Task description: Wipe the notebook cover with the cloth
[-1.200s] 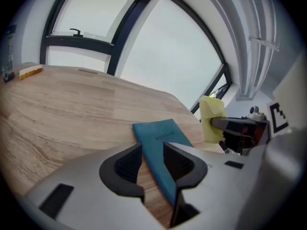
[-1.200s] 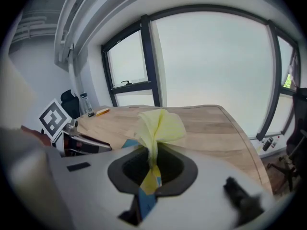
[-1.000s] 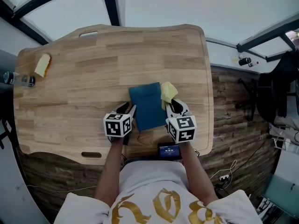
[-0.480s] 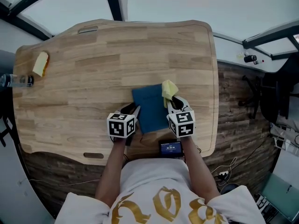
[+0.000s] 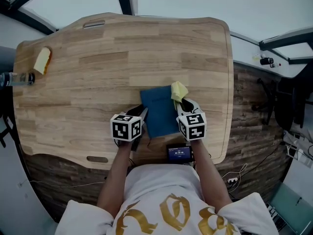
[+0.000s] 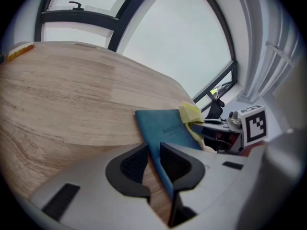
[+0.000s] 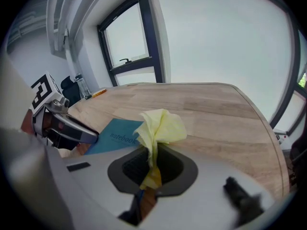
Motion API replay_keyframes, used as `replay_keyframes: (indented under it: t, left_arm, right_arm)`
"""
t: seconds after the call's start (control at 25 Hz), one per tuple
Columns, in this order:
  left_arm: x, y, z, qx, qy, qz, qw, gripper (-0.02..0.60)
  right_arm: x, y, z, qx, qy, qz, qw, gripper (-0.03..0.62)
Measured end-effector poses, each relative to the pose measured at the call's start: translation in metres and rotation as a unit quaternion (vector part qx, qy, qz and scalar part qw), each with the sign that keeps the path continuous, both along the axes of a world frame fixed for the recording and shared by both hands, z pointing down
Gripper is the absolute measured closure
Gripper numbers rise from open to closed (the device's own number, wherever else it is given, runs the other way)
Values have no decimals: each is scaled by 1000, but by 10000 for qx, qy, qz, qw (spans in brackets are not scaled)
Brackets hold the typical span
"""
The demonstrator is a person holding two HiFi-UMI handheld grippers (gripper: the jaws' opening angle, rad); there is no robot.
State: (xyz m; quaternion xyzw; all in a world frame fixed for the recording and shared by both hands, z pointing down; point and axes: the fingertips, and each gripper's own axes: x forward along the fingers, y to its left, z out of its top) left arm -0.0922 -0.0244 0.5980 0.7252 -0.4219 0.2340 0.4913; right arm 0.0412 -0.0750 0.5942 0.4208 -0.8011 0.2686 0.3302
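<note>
A blue notebook [image 5: 160,110] lies flat on the wooden table [image 5: 98,77], near its front edge. My left gripper [image 5: 139,114] is at the notebook's left edge. In the left gripper view the notebook [image 6: 168,126] edge runs between the closing jaws of my left gripper [image 6: 153,148], and a strip of wood still shows beside the left pad. My right gripper [image 5: 182,105] is at the notebook's right side, shut on a crumpled yellow cloth [image 5: 179,90]. The cloth [image 7: 160,126] sticks up out of my right gripper [image 7: 152,151], just right of the notebook [image 7: 117,135].
A yellow and orange sponge [image 5: 42,60] and a bottle [image 5: 17,78] sit at the table's far left. A small dark device with a lit screen [image 5: 178,153] lies at the front edge between my arms. An office chair [image 5: 293,97] stands on the floor to the right.
Both grippers stay at the notebook's two sides, and the cloth stays in the right one. The head view has shifted slightly, so the table sits a little lower and to the right.
</note>
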Motion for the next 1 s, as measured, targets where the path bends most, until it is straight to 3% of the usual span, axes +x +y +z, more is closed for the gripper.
replay_keyframes:
  t: [0.28, 1.0]
  left_arm:
    - [1, 1, 0, -41, -2, 24, 10000, 500]
    - [0, 0, 0, -38, -56, 37, 10000, 501]
  right_arm:
    - [0, 0, 1, -173, -17, -5, 9998, 556]
    - [-20, -8, -3, 58, 349, -406, 9985, 556]
